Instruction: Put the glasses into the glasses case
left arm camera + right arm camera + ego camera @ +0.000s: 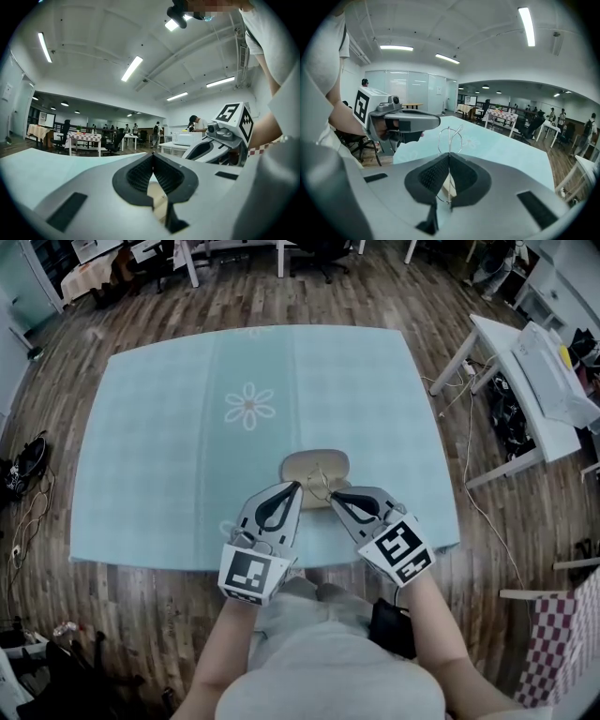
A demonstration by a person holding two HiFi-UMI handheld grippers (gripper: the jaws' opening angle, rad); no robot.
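Note:
A beige glasses case (314, 463) lies near the front edge of the table under a pale blue cloth (169, 474). My right gripper (332, 495) is shut on thin wire-rimmed glasses (320, 482), holding them just above the case's near side. In the right gripper view the wire rim (450, 136) stands up out of the closed pads. My left gripper (296, 486) is at the case's near left edge, jaws together, with nothing seen between the tips. In the left gripper view the case (154, 193) shows as a beige patch through the gap behind them.
A flower print (249, 407) marks the cloth beyond the case. A white desk (525, 381) stands to the right of the table, with cables on the wood floor. A chequered chair (553, 643) is at the lower right. The person's body is close against the table's front edge.

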